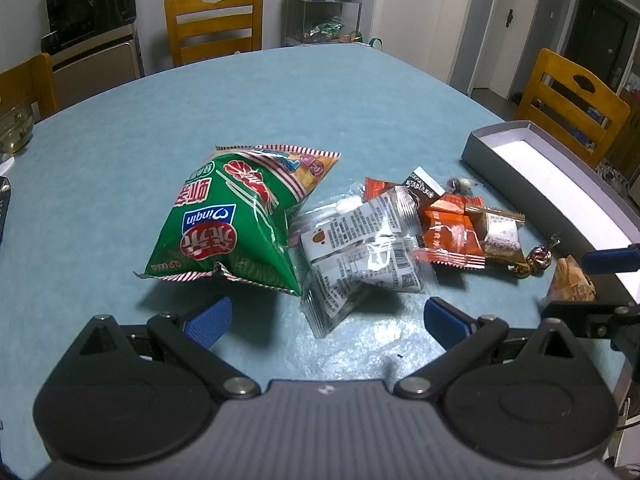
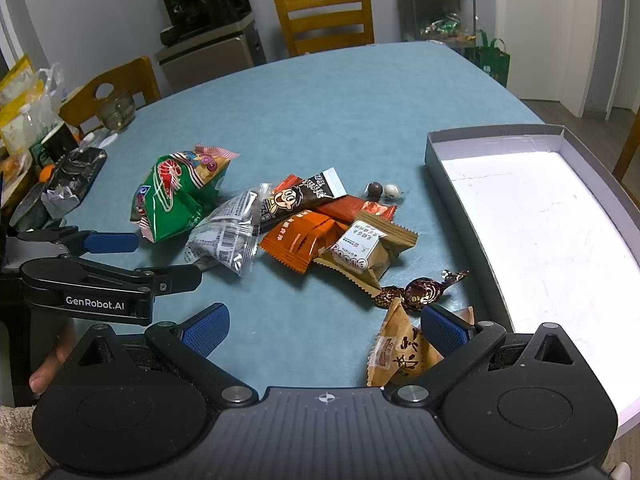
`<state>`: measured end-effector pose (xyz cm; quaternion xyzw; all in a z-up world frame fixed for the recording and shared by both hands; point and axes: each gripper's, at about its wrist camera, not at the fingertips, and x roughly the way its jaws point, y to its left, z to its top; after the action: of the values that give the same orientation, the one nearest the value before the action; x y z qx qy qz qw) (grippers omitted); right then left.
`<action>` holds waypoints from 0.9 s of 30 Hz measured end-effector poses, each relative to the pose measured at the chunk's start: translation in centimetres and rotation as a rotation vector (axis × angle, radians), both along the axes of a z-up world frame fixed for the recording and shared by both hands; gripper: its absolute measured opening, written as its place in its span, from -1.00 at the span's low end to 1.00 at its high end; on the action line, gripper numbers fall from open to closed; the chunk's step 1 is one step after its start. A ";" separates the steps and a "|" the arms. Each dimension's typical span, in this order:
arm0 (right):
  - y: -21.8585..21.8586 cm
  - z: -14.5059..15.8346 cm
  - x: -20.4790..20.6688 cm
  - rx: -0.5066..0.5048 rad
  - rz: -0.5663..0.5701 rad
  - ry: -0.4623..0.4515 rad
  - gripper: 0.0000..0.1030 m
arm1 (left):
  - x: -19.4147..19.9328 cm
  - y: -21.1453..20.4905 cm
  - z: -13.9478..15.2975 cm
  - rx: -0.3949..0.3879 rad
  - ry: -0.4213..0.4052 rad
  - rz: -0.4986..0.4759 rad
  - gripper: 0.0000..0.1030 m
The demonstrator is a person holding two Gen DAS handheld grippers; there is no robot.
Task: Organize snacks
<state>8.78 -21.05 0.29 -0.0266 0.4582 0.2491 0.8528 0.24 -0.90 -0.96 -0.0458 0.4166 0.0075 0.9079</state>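
A pile of snacks lies on the blue table (image 1: 260, 92): a green shrimp-chip bag (image 1: 236, 220) (image 2: 176, 196), clear silver packets (image 1: 360, 244) (image 2: 228, 236), orange packets (image 1: 448, 232) (image 2: 304, 240), a tan packet (image 2: 368, 248), a brown wrapped candy (image 1: 538, 260) (image 2: 420, 290) and two small balls (image 2: 382, 191). An empty grey box with a white floor (image 2: 532, 216) (image 1: 532, 160) stands to the right. My left gripper (image 1: 326, 322) is open just before the silver packets. My right gripper (image 2: 324, 328) is open, its right finger touching a tan snack packet (image 2: 400, 352).
Wooden chairs (image 1: 214, 20) (image 1: 572, 96) stand around the table. A glass bowl (image 2: 116, 110) and bags and clutter (image 2: 60, 176) sit at the table's left end. A cart with snacks (image 1: 324, 12) stands behind. A cabinet with an appliance (image 1: 92, 32) is at the back left.
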 end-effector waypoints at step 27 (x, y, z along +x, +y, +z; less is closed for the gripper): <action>-4.6 1.9 0.0 0.064 -0.026 -0.081 1.00 | -1.4 1.6 4.0 0.009 -0.116 0.085 1.00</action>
<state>8.73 -25.61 2.20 -0.0031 0.4155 0.2512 0.8742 -1.14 0.73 3.08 -0.0598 0.3610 0.0453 0.9295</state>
